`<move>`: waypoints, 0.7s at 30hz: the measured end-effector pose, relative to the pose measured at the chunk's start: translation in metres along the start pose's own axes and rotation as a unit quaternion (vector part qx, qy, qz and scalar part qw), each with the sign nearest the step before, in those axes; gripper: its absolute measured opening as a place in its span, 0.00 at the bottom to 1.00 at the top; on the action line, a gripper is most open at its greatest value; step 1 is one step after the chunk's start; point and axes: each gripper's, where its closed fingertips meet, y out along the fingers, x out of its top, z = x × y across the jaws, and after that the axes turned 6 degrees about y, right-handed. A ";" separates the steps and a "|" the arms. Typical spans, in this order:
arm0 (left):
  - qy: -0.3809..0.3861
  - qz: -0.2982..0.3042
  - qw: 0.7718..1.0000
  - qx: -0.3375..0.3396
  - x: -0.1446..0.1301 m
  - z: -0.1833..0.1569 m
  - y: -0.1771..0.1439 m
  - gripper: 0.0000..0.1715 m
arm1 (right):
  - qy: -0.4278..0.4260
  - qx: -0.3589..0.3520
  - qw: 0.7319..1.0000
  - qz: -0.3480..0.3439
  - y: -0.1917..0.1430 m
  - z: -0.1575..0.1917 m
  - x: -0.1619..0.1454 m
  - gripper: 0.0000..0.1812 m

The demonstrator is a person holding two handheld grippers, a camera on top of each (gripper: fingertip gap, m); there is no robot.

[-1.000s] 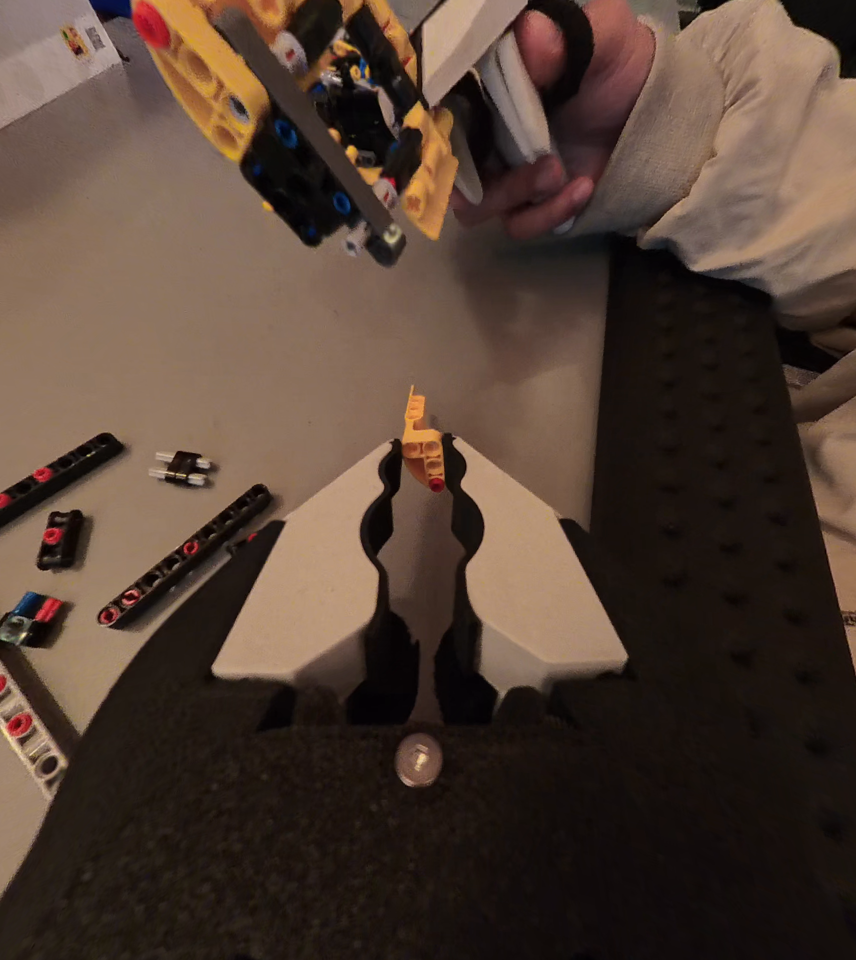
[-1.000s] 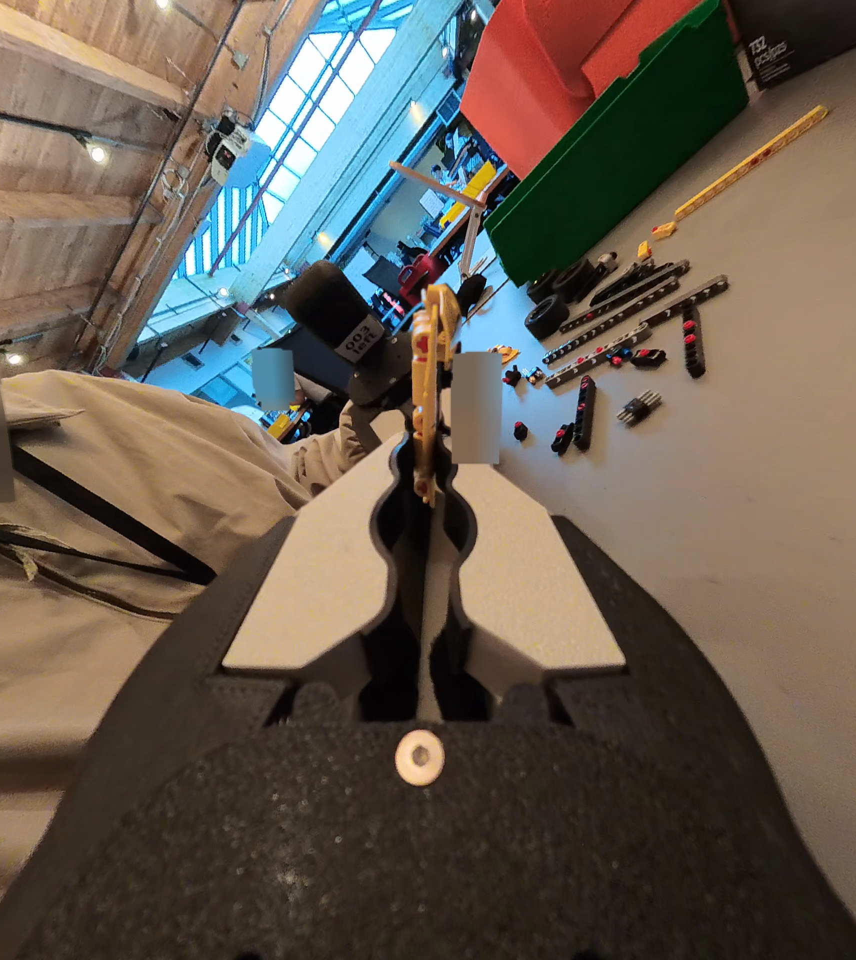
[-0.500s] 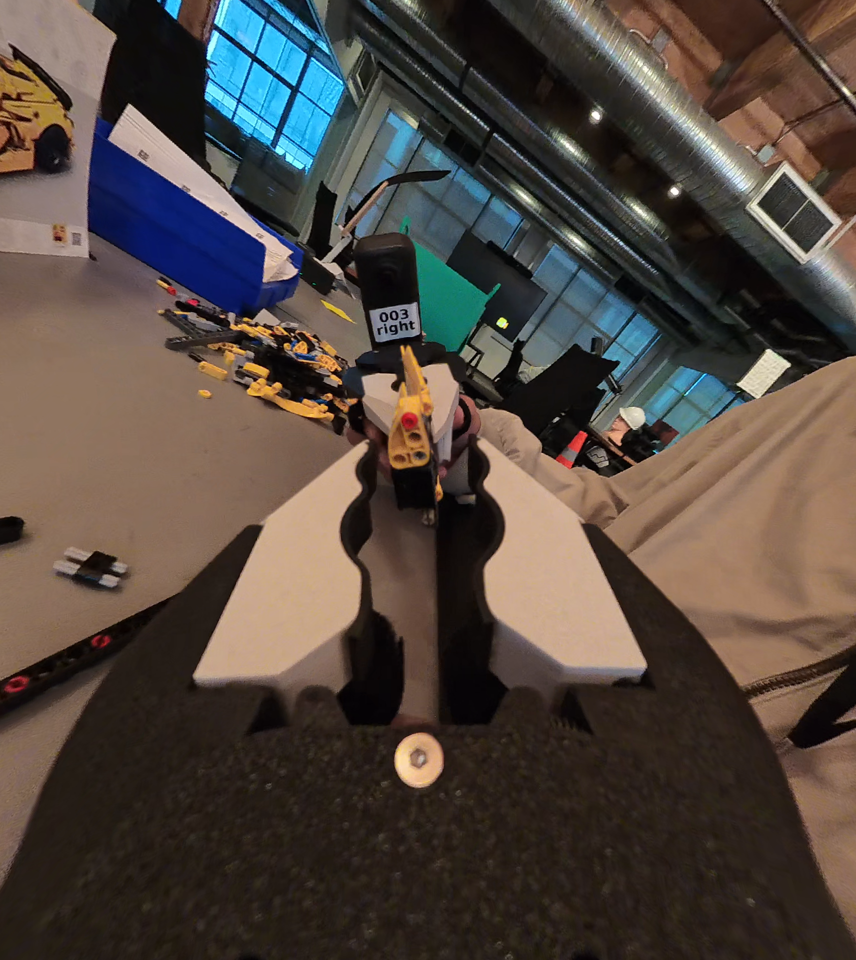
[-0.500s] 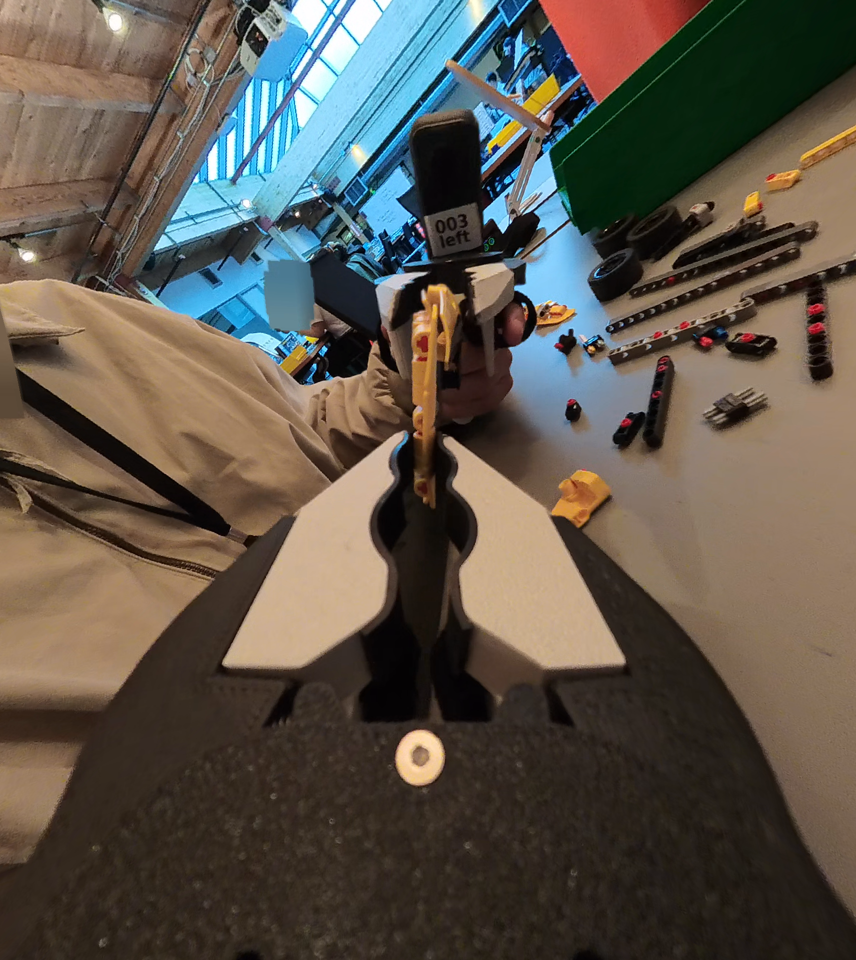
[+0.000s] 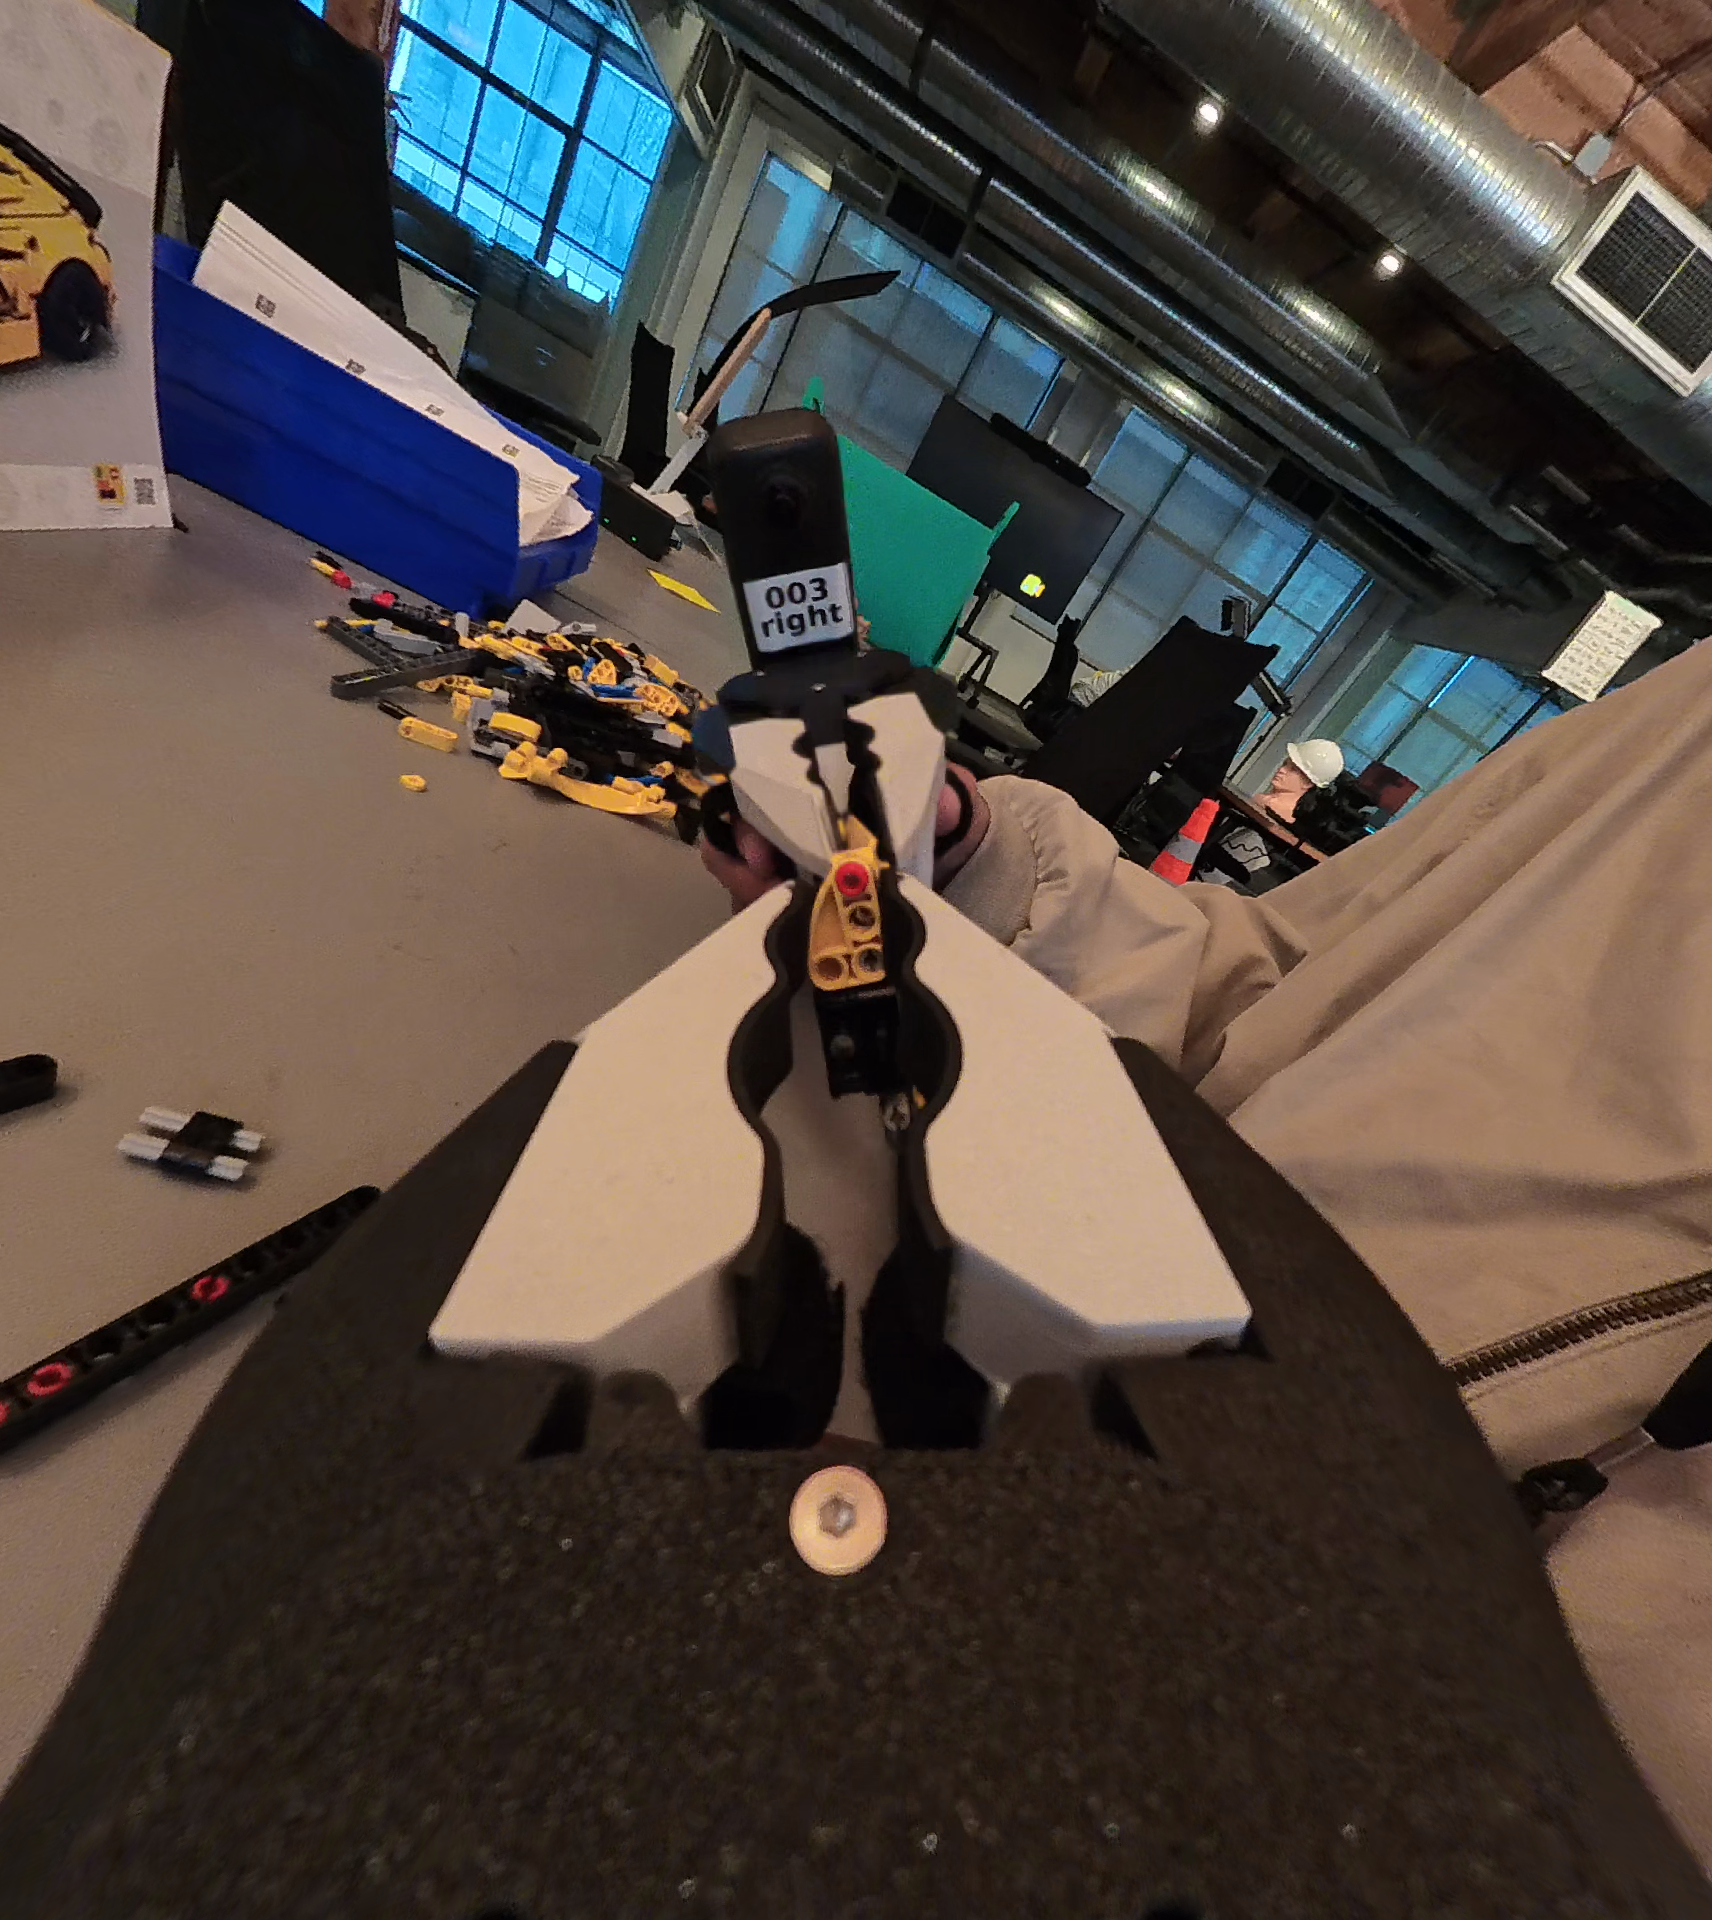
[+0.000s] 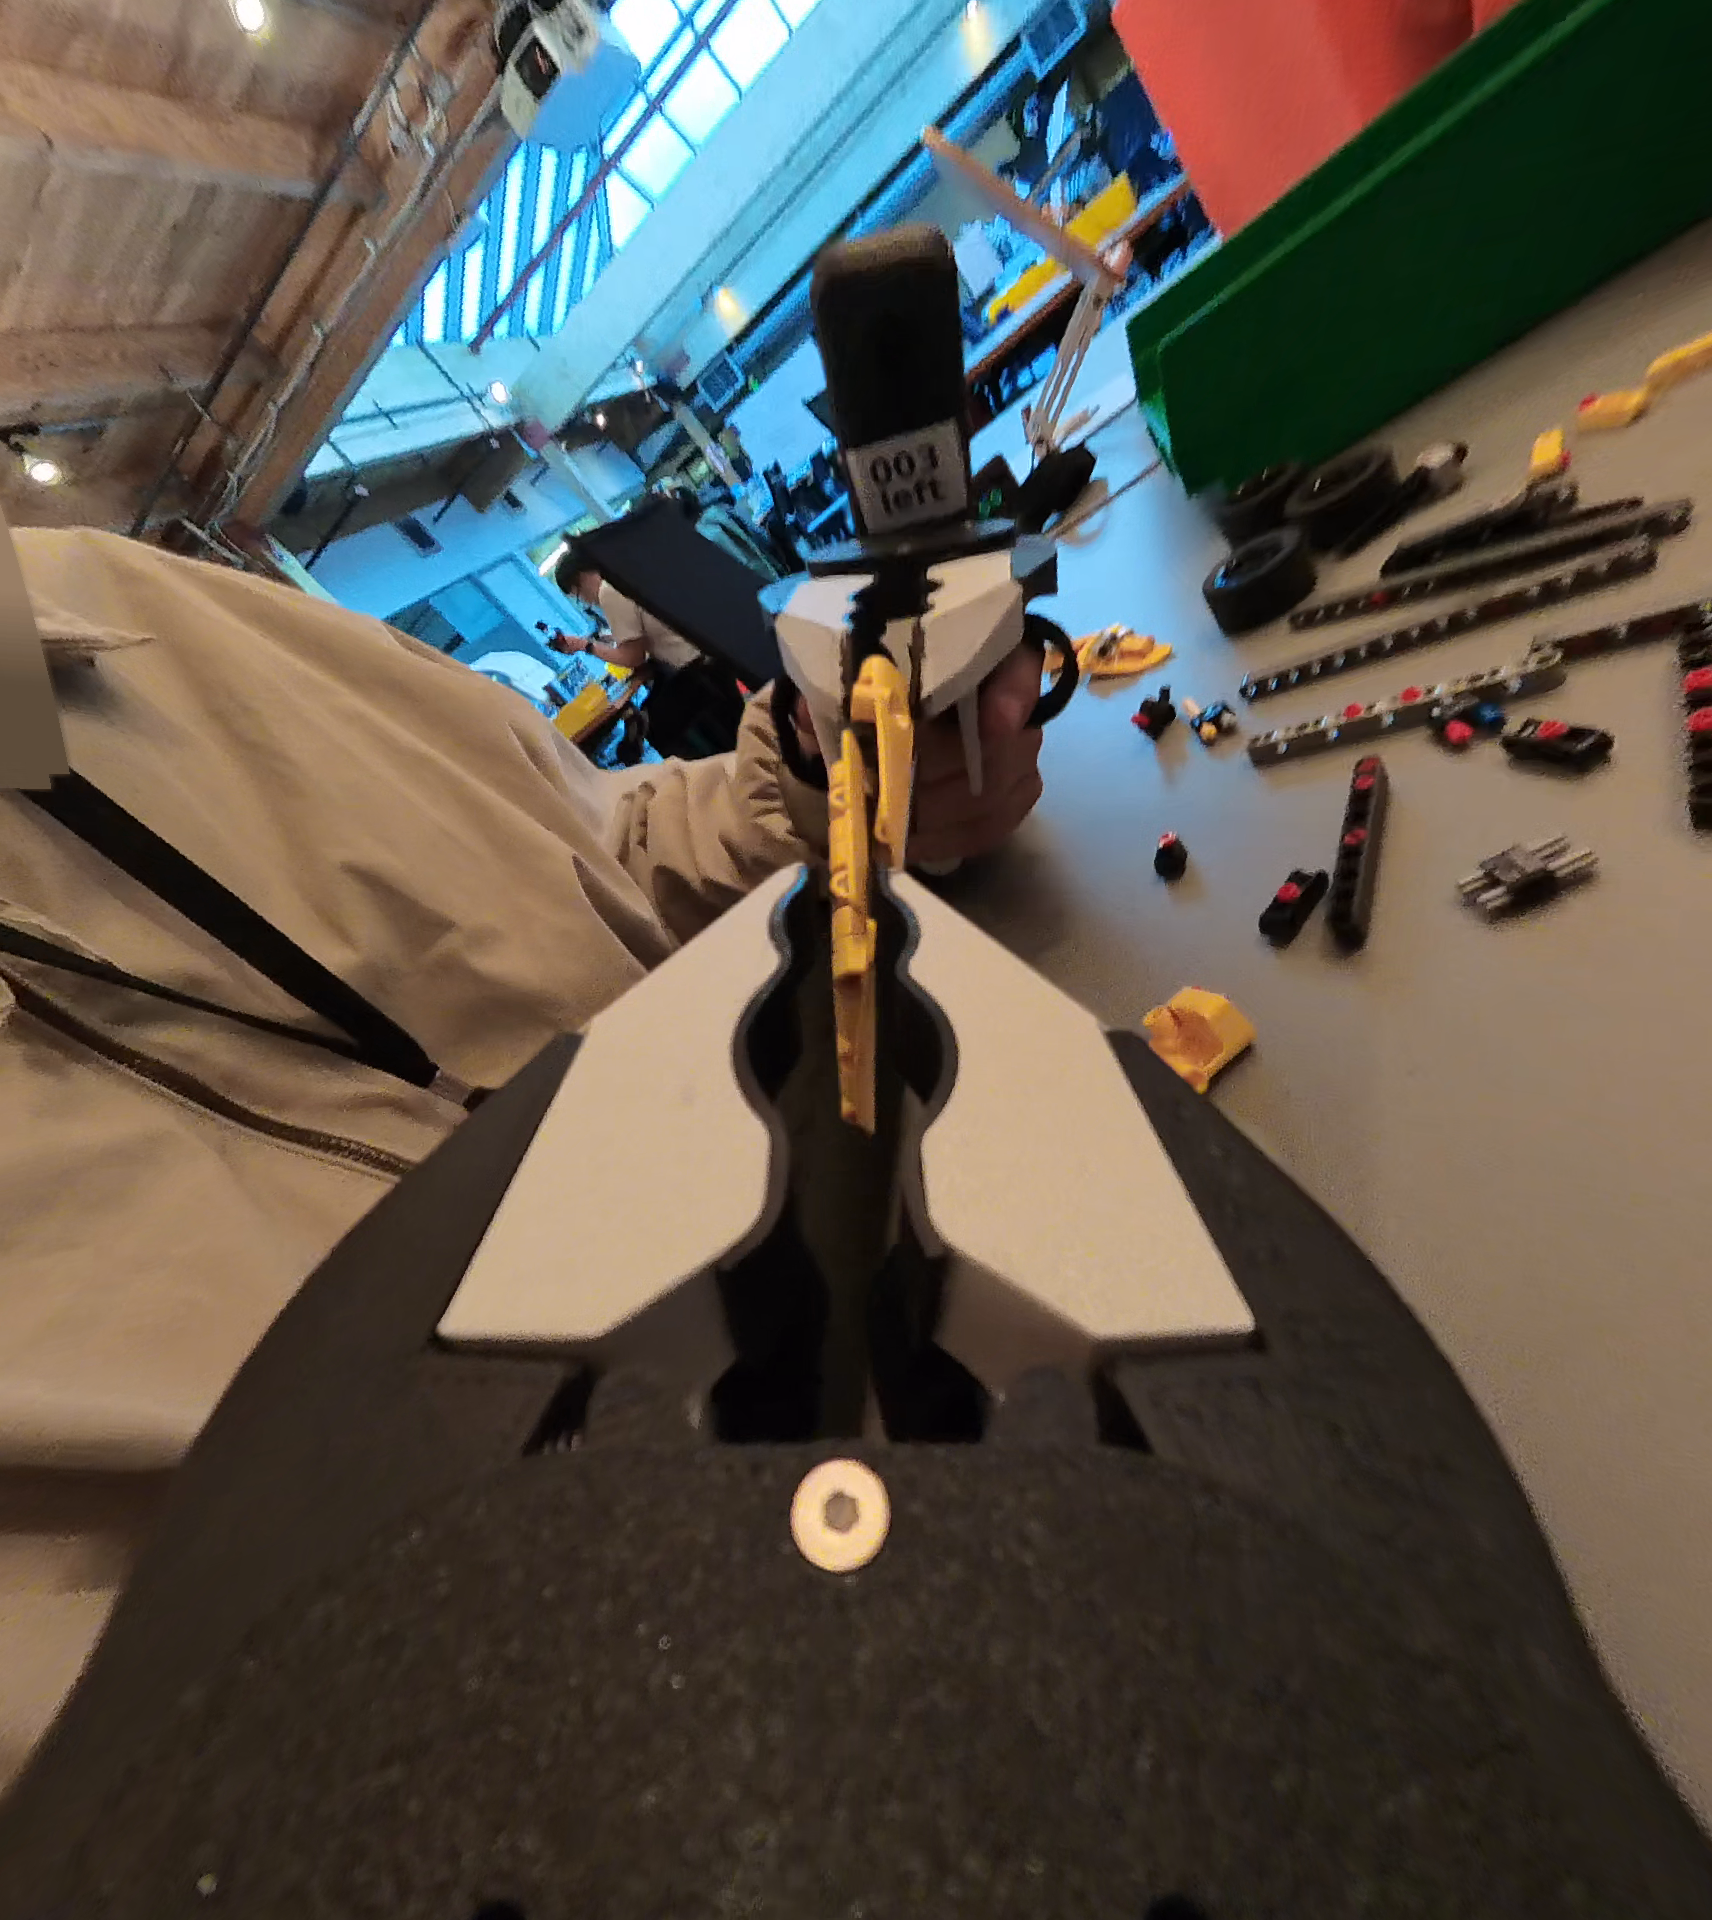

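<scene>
Grippers face each other above the grey table (image 5: 208, 883), the left gripper (image 5: 847, 971) closed on a small yellow angled plastic connector (image 5: 844, 925) with a red pin, the right gripper (image 6: 857, 935) clamped on a flat yellow-and-black plastic brick assembly (image 6: 857, 894), both pieces touching.

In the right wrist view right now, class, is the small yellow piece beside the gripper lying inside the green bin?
No: the small yellow piece lies on the bare grey table, well apart from the green bin.

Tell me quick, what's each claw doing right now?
Left gripper: shut on a small yellow brick piece.
Right gripper: shut on a yellow-and-black brick assembly.
</scene>
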 end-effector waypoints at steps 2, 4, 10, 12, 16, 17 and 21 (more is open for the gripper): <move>-0.001 -0.001 1.000 0.000 0.000 0.001 -0.001 0.07 | -0.002 -0.006 1.000 0.013 0.003 -0.001 -0.004 0.04; 0.005 0.009 1.000 0.005 -0.003 0.002 -0.001 0.07 | -0.015 -0.018 1.000 0.020 0.001 -0.002 -0.005 0.04; 0.053 0.052 0.997 0.027 -0.013 0.003 -0.001 0.06 | -0.034 -0.034 0.996 0.072 -0.007 -0.004 -0.017 0.04; 0.038 -0.021 0.998 0.055 0.011 0.016 -0.026 0.06 | -0.034 -0.071 0.990 0.118 -0.029 -0.015 -0.031 0.04; 0.000 -0.062 0.994 0.095 0.020 0.045 -0.050 0.06 | -0.027 -0.070 0.997 0.023 -0.069 -0.012 0.001 0.03; 0.016 -0.033 0.994 0.099 0.013 0.043 -0.039 0.06 | -0.031 -0.078 0.996 0.027 -0.067 -0.016 0.001 0.04; 0.066 0.130 0.982 0.117 -0.042 0.041 -0.009 0.07 | -0.007 -0.092 0.996 0.012 -0.065 -0.028 0.001 0.04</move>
